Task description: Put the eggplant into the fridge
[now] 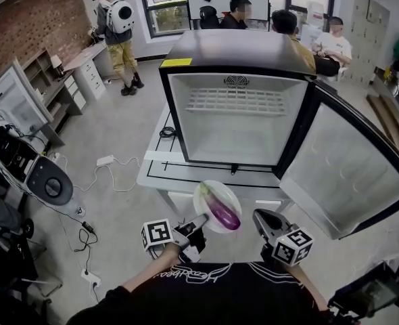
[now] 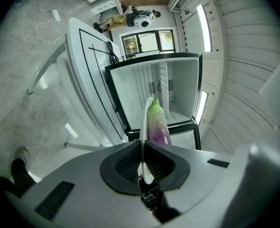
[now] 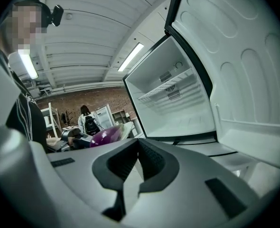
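Note:
A purple eggplant point(image 1: 221, 210) with a green stem end lies on a white plate point(image 1: 211, 193). My left gripper point(image 1: 201, 222) is shut on the plate's near rim and holds it in the air in front of the open fridge point(image 1: 233, 49). In the left gripper view the plate point(image 2: 144, 122) stands edge-on between the pads, with the eggplant point(image 2: 158, 125) beside it. My right gripper point(image 1: 262, 220) hangs to the right of the plate, shut and holding nothing. The right gripper view shows the eggplant point(image 3: 106, 135) off to the left and the bare fridge interior point(image 3: 178, 103) ahead.
The fridge stands on a low white table point(image 1: 160, 175), its door point(image 1: 345, 175) swung wide to the right. A wire shelf point(image 1: 235, 100) sits high inside. Cables and a power strip point(image 1: 105, 160) lie on the floor at left. Several people sit or stand behind.

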### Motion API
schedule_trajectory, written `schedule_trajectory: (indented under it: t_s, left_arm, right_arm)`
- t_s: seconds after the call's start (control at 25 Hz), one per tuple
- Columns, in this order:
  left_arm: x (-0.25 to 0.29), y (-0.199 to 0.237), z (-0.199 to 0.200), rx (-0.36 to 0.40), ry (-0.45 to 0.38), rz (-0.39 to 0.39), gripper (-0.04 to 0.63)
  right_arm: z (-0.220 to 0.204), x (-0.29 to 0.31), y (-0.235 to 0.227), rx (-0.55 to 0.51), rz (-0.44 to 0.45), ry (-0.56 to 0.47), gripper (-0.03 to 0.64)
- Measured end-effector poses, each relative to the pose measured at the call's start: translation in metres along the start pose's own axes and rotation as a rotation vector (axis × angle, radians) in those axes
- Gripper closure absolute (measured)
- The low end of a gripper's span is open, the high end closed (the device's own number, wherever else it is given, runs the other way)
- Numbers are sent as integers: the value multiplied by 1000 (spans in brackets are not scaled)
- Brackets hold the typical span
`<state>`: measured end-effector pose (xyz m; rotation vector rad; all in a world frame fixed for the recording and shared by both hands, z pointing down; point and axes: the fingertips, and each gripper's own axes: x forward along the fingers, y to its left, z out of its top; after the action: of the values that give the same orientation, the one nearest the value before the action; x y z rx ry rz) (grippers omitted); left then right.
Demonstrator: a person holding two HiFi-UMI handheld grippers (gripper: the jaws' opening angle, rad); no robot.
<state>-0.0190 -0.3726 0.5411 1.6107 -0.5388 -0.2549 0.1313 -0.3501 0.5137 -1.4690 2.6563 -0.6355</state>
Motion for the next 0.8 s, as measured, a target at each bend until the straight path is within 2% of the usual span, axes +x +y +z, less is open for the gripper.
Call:
schedule_trajectory:
  t_s: [0.24,0.8]
  left_arm:
    - [21,-4,13,9,-3,3,571]
    - [44,6,24,41,25,60,571]
  right_arm:
    - [10,1,-21,1,-20,-19,611]
    - [19,7,-35,-8,-51,-53,611]
